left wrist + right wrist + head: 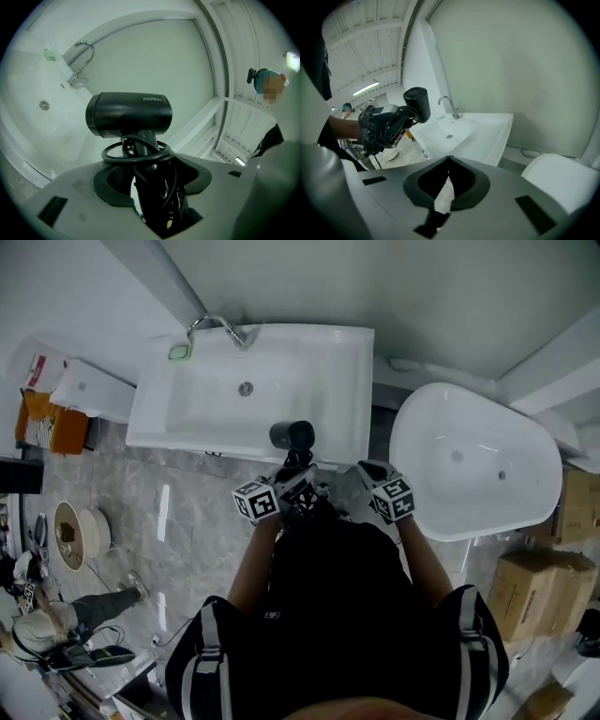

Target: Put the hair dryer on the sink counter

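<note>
I'm looking down into a bathroom with a grey marble floor: a white sink [356, 381] against the wall with a curved faucet [217, 326] at its back left corner, and a white bathtub [441, 427] to the right of it. Cardboard boxes [525, 582] sit beyond the tub at the right edge.

My left gripper [298, 482] is clamped on the handle of the black hair dryer [292, 435]. In the left gripper view the handle stands upright between the jaws [150, 176] with the black cord [136, 152] looped round it, and the barrel [129, 115] lies level above, pointing across the view. The dryer hangs in the air over the front edge of the sink, right of the drain [246, 388], and is not resting on the counter.

My right gripper [367, 472] sits just right of the left one, near the sink's front right corner. Its jaws are pressed together with nothing between them, and its own view shows the dryer [417, 103] off to the left
</note>
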`<state>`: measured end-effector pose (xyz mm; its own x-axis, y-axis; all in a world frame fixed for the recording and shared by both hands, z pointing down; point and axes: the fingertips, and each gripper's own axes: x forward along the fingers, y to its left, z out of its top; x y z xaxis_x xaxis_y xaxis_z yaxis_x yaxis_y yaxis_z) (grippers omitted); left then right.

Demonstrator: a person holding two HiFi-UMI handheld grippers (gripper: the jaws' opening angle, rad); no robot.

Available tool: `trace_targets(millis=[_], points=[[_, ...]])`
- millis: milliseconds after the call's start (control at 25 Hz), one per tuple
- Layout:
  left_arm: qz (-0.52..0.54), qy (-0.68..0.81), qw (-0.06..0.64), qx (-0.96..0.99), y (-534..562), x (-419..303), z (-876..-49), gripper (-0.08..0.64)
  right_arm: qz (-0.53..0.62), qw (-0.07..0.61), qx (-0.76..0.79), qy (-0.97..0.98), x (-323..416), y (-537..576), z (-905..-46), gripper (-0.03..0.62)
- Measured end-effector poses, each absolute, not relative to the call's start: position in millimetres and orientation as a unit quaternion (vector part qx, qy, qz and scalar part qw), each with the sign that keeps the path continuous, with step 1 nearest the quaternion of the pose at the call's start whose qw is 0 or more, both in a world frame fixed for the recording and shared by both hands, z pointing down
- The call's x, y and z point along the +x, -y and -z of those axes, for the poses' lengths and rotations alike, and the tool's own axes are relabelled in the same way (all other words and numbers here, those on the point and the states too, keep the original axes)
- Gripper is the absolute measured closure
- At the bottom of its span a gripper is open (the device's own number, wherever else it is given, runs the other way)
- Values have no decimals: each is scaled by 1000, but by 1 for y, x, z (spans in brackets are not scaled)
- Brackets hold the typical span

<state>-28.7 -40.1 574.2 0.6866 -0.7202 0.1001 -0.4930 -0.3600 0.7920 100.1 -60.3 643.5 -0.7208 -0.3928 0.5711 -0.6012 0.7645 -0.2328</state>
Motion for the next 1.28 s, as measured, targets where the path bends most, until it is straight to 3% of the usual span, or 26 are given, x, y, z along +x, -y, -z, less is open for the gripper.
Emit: trace_targets(millis=[1280], points=[[55, 262, 488, 831, 164, -33, -637, 319, -237, 288, 361, 854, 70, 139, -669, 534]])
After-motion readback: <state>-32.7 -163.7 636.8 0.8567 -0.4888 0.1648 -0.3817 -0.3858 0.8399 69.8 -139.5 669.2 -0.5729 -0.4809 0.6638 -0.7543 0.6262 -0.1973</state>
